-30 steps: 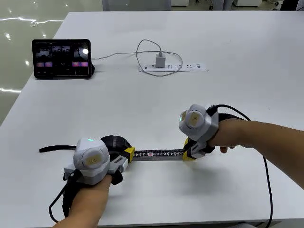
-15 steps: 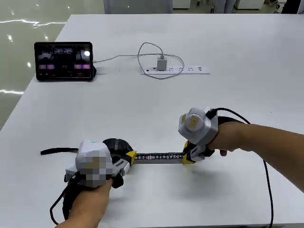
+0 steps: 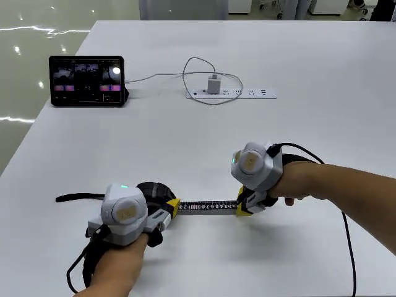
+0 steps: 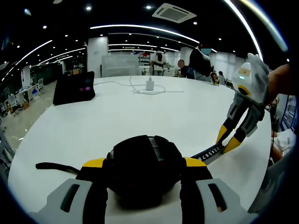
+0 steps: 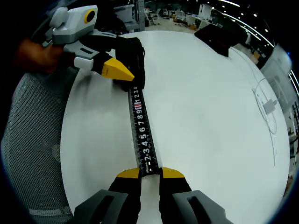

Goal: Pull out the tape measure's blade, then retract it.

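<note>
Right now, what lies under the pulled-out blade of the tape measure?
The bare white table lies under the blade. The right gripper, shut on it, covers its tip, so the end hook cannot be seen.

The left gripper (image 3: 162, 207) sits low near the front edge of the desk (image 3: 185, 142), on the left side. The left hand (image 3: 117, 263) holds it from behind, with the wrist coming up from the front edge. In the left gripper view its two yellow-tipped jaws are closed on the sides of the black tape measure case (image 4: 142, 170).

The right gripper (image 3: 243, 209) is off to the right of it and points down at the desk. The right hand (image 3: 296, 180) grips it, and the bare right arm (image 3: 359, 201) comes in from the right edge. Its jaws are pinched together on the end of the blade (image 5: 142, 135).
</note>
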Available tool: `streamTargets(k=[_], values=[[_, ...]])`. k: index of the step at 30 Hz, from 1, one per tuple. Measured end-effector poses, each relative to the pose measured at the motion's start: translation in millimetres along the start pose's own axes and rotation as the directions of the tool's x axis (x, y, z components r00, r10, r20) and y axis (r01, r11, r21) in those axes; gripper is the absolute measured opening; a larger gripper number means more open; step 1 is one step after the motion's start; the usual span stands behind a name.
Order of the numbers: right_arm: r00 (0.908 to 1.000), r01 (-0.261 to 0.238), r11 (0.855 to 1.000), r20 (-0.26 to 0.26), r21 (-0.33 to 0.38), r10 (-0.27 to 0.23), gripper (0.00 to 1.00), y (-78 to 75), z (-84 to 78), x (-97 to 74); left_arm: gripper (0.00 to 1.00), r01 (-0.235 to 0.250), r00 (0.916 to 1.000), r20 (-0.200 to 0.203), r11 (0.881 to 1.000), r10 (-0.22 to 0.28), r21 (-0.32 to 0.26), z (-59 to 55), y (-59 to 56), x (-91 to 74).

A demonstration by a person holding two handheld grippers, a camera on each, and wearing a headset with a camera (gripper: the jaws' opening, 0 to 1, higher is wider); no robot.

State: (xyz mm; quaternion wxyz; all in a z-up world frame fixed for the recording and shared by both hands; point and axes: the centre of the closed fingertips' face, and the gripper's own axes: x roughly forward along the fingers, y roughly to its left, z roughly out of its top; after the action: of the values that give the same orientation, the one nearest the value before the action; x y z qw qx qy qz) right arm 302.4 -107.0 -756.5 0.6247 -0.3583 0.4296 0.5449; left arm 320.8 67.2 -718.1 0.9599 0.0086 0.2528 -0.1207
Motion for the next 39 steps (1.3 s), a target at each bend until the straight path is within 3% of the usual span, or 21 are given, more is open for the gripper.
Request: streamTargets(k=[30,39], values=[[0.9999,-0.006,1.000,0.009,0.011,0.006,0.11,2.0,10.8,3.2,0.58,0.005,1.0000,-0.003,1.000,-0.005,-0.003,-0.3,-0.3,0.0],[0.9994,-0.013,0.996,0.032,-0.086,0.016,0.11,4.4,14.5,4.8,0.59,0.007,1.0000,-0.002,1.000,-0.007,-0.002,-0.2,-0.3,0.4]])
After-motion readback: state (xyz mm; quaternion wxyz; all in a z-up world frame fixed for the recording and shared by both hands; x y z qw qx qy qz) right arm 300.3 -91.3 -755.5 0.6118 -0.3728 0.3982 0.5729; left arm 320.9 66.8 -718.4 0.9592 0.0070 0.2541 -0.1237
